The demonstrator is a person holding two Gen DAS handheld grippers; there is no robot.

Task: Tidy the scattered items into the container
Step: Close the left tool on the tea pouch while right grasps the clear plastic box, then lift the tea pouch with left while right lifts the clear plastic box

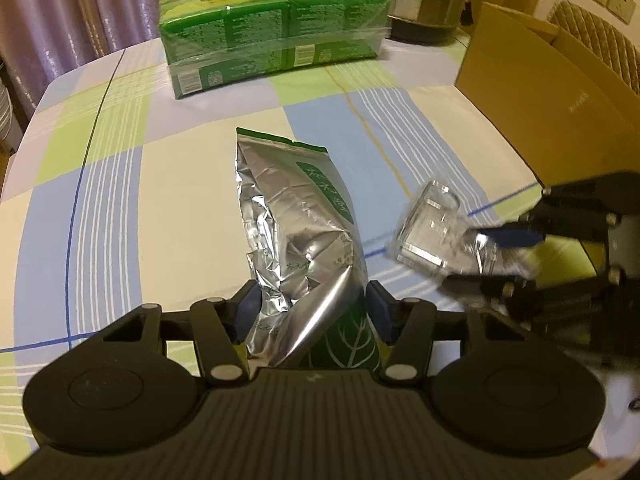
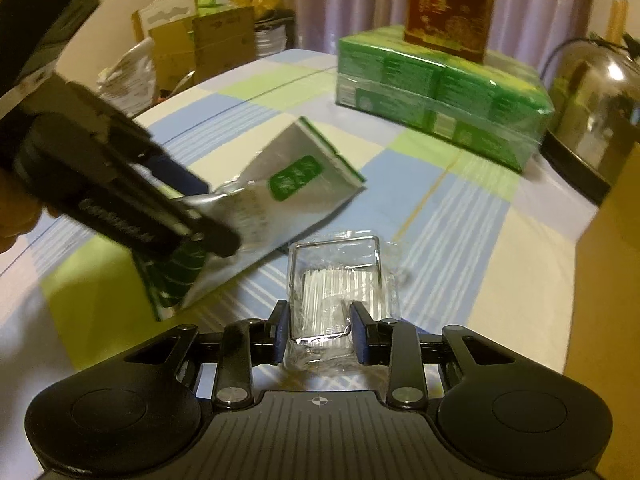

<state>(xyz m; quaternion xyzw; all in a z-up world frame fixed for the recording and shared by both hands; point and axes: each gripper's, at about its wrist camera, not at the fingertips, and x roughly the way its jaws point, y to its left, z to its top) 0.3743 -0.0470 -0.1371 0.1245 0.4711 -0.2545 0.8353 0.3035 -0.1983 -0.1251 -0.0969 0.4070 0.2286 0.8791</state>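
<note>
A silver foil pouch with green print is held off the checked tablecloth, my left gripper shut on its lower end. In the right wrist view the same pouch hangs at the left, clamped by the left gripper. My right gripper is shut on a clear plastic box of white sticks wrapped in film. The left wrist view shows that box at the right, held by the right gripper. A brown cardboard box stands open at the far right.
A shrink-wrapped stack of green packs sits at the table's far side with a red-brown carton on top. A steel kettle stands next to the packs. Cardboard boxes and papers lie beyond the table.
</note>
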